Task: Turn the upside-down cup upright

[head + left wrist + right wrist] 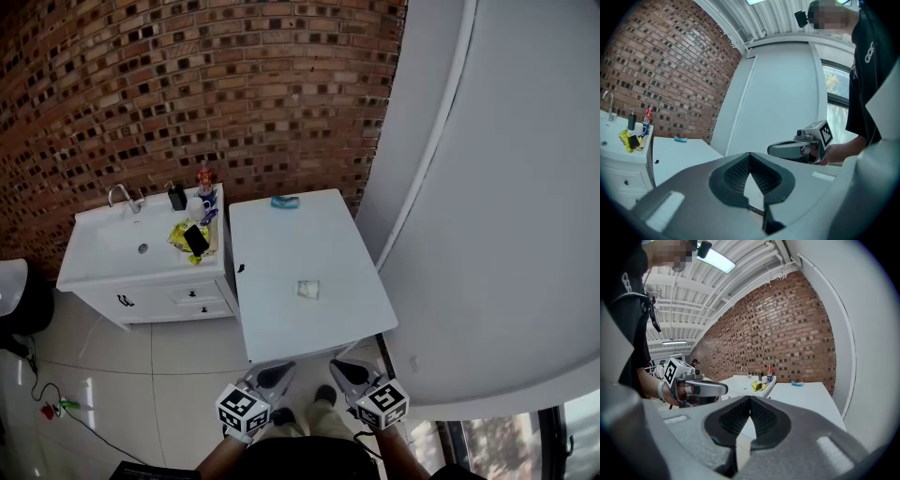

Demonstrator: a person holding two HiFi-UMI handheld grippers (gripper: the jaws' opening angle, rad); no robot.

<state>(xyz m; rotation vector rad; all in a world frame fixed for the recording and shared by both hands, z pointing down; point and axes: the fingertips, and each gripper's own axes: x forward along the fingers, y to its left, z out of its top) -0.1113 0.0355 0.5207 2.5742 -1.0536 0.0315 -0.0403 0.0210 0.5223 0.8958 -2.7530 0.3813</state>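
White table (281,234), cup (307,289) atop; brick wall (141,75) behind.

rough brick wall (187,94) — smooth matt white table (281,267), glossy tiled floor (169,375).

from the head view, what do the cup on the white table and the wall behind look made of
Cup: likely clear plastic or glass, pale and see-through against the table; too small to settle. Wall: brick, matt red-brown blocks with pale mortar lines.
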